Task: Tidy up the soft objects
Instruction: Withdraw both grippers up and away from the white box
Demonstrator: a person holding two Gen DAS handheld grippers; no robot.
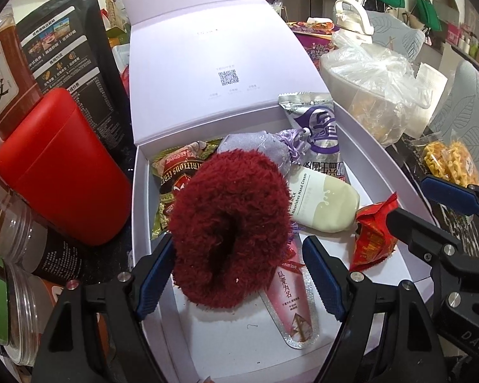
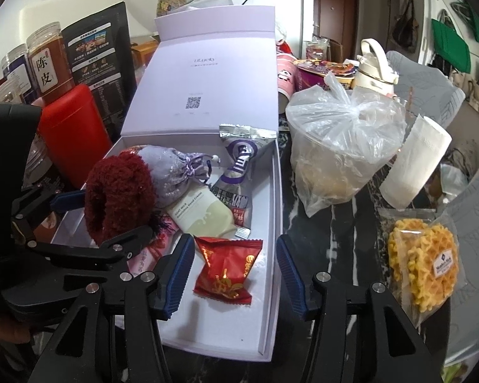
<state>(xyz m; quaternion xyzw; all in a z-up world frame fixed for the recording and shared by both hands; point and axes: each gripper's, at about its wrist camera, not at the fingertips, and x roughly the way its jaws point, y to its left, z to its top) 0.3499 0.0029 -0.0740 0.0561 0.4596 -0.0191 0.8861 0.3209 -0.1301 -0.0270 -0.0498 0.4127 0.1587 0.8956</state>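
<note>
I see a pale box (image 2: 273, 191) with its lid up on a dark surface (image 2: 345, 233). The lid says "LiLucky" and has a square code under it.

My left gripper (image 1: 239, 274) is over the near left part of the box. Its fingers (image 1: 156, 274) are spread apart. The fuzzy dark red scrunchie (image 1: 230, 223) sits between them in the box, but I cannot tell if the left finger touches it. The right finger is clear of it.

My right gripper (image 2: 233, 274) is over the near right part of the box. Its fingers (image 2: 178, 271) are apart and grip nothing. The red candy wrapper (image 2: 226, 268) lies flat on the box floor between them. The right finger is outside the right wall of the box.

Behind the scrunchie is a purple drawstring pouch (image 2: 172, 172). Next to it lies a cream tube (image 2: 204, 215) that says "GOAT MILK Nourishes Hand Cream". A silver and purple packet (image 2: 242, 159) leans toward the far right corner. A pink sachet (image 1: 290, 300) with Chinese writing lies under the scrunchie. A green snack packet (image 1: 172, 172) is in the far left corner.

Left of the box stands a red container (image 1: 64, 172). Behind it is a jar (image 2: 49, 67) marked "陈皮". On the right of the surface are a clear plastic bag (image 2: 345, 146) and a bag of yellow waffle snacks (image 2: 421, 265).
</note>
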